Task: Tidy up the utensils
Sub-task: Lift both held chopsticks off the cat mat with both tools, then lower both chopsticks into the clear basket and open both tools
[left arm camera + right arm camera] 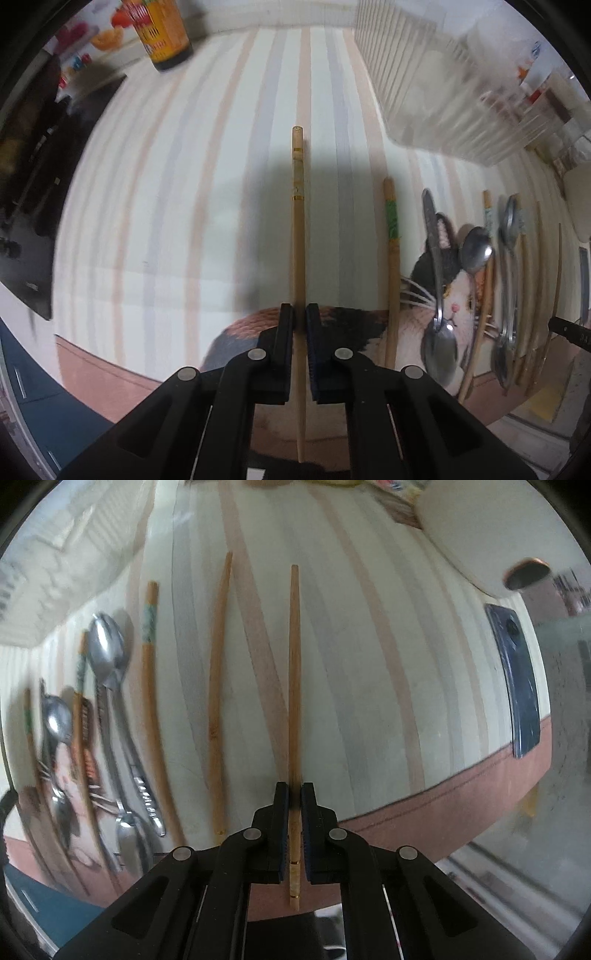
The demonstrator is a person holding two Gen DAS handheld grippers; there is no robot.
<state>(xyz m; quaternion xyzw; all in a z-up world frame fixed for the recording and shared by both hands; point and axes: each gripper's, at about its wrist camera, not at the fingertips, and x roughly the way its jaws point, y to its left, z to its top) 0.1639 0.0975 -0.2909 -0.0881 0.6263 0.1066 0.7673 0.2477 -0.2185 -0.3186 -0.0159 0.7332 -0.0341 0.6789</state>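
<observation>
Both hand-held grippers clamp a thin, light, stiff wooden chopstick: left hand-held gripper [300,314] on the gold-banded wooden chopstick [297,206], right hand-held gripper [294,794] on the tapered wooden chopstick [294,664]; round and slippery, so you grip mid-shaft, at frame centre

No legible text, brand, number or sign is presented in either view. The printing on the yellow-labelled bottle [162,33] is blurred and cannot be read.

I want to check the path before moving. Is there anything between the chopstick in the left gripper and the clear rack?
Nothing visible blocks it. The left gripper holds a chopstick over bare striped cloth. The clear rack stands ahead to the right, with only cloth between.
</observation>
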